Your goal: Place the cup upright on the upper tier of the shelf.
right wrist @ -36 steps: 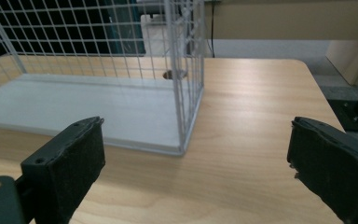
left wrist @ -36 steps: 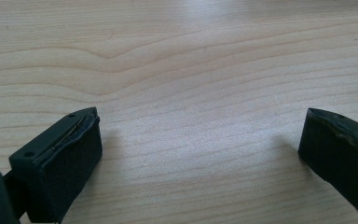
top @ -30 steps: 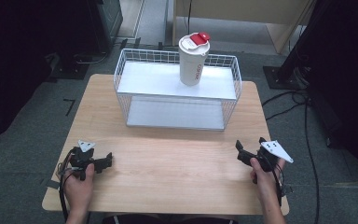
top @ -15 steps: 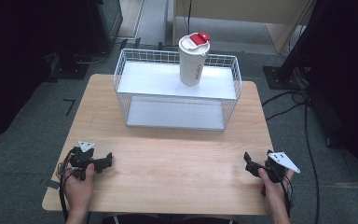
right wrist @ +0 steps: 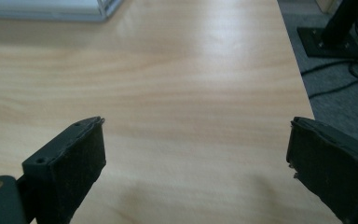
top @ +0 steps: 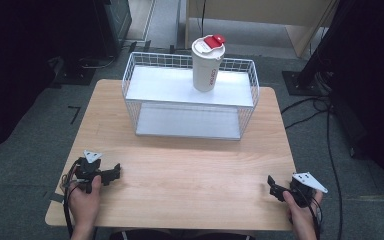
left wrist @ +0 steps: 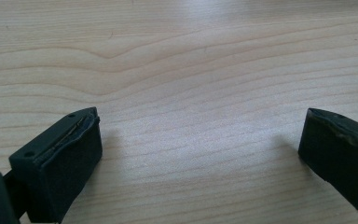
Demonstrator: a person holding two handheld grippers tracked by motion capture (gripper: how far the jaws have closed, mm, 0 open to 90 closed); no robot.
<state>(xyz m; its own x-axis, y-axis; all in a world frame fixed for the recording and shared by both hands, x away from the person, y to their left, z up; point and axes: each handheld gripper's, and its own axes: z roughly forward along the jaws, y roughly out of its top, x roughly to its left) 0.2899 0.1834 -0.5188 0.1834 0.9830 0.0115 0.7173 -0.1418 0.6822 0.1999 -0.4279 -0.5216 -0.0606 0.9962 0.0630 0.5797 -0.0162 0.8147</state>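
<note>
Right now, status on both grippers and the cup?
Left gripper open, empty, low over the table. Right gripper open, empty, near front right corner. Cup upright on the wire rack top shelf, untouched. Nothing between.

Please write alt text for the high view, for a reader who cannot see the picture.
A white cup with a red lid stands on the upper shelf of a white wire rack at the far side of a wooden table. At the near edge, a person's hands hold the left gripper and right gripper, both low over bare wood and far from the rack.
</note>
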